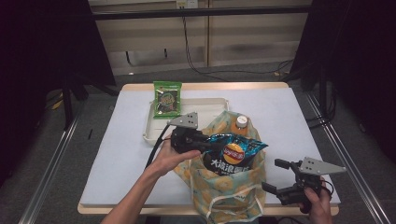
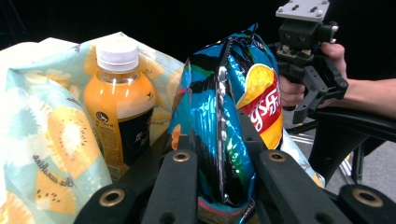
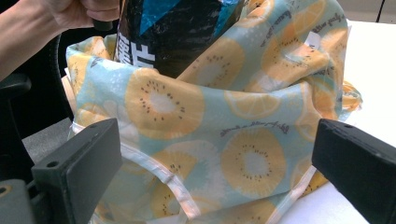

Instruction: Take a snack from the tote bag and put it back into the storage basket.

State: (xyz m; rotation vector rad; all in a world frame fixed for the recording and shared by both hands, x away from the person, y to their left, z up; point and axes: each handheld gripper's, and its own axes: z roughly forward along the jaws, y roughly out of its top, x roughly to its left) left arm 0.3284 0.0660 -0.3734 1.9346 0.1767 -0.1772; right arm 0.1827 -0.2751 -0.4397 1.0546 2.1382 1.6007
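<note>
- Left gripper (image 1: 212, 145): fingers (image 2: 180, 186) clamped on the blue chip bag (image 1: 232, 154), one finger each side of the bag's crimped edge, seen clearly in the left gripper view
- Chip bag (image 2: 233, 121): upright, lower part inside the mouth of the fruit-print tote bag (image 1: 224, 191), upper part sticking out above the rim
- Tote bag (image 3: 210, 140): stands on the near middle of the table (image 1: 116, 149), kiwi and orange slice print, white-trimmed handles hanging at the front
- Orange drink bottle (image 1: 240, 123): upright inside the tote, white cap up, behind the chip bag in the high view; in the left gripper view bottle (image 2: 119, 98) sits just beside the chip bag, small gap between them
- Right gripper (image 1: 279, 176): fingers (image 3: 79, 158) spread wide, holding nothing, just beside the tote's right near side; right gripper view looks straight at the tote fabric between the two fingers, no contact visible
- Right hand (image 1: 317, 205): at the table's near right edge, holding that gripper
- White tray (image 1: 205, 105): behind the tote on the table, green snack packet (image 1: 167, 99) lying across its far left corner, partly over the rim
</note>
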